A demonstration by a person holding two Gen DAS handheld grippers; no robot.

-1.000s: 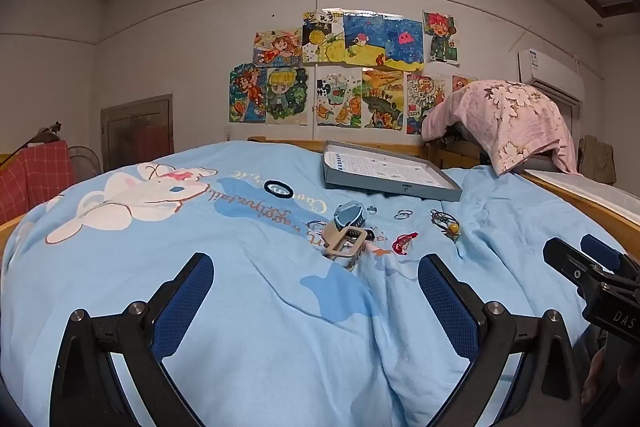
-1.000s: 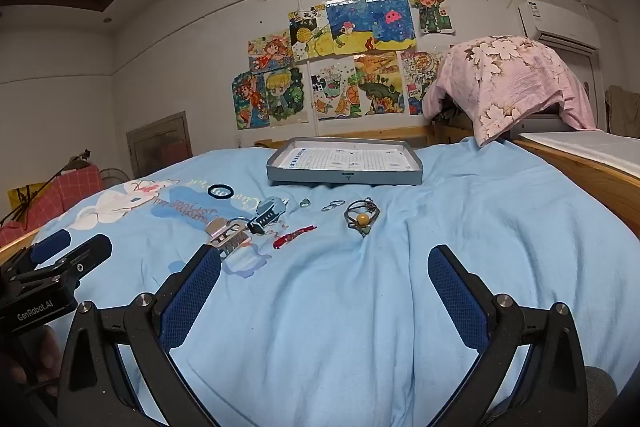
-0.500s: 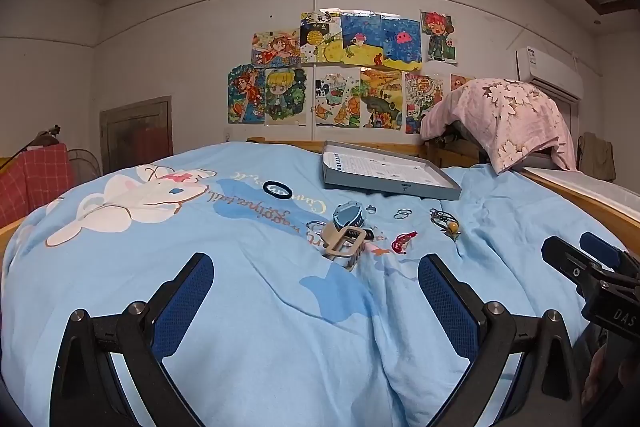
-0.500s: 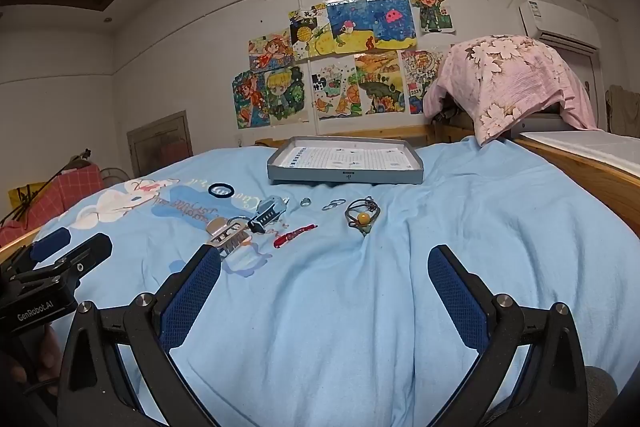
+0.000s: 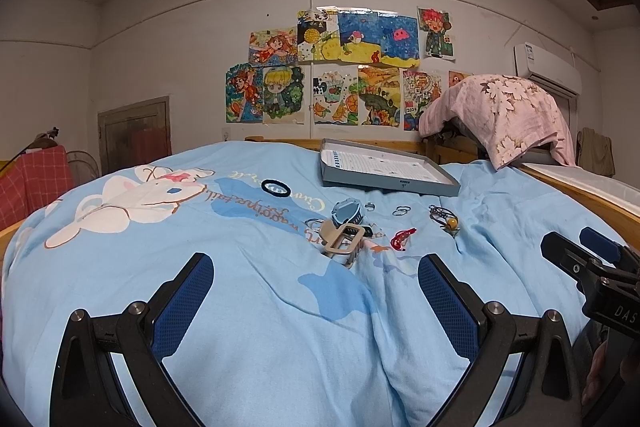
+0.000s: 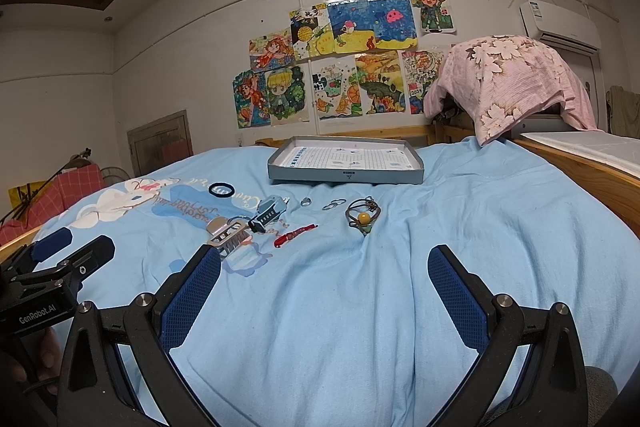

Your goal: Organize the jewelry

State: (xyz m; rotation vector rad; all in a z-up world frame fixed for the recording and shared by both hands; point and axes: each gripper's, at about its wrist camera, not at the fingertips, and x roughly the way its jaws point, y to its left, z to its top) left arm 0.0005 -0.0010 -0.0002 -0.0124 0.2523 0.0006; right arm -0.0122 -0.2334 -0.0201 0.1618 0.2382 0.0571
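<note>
both tongs, left (image 5: pixel 316 291) and right (image 6: pixel 324 287), hung apart and empty over the light blue bed quilt (image 6: pixel 460 227). the small jewelry pieces (image 6: pixel 362 217) lay scattered before the shallow grey cardboard tray (image 6: pixel 346 177). best taken singly, pinched low against soft cloth.

Matt cloth quilt (image 6: pixel 360 287); cardboard tray (image 6: pixel 346 178).

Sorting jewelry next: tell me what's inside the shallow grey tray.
The shallow grey tray shows only a printed grid sheet; no jewelry is visible on it. Its near wall hides the front strip of the floor.
</note>
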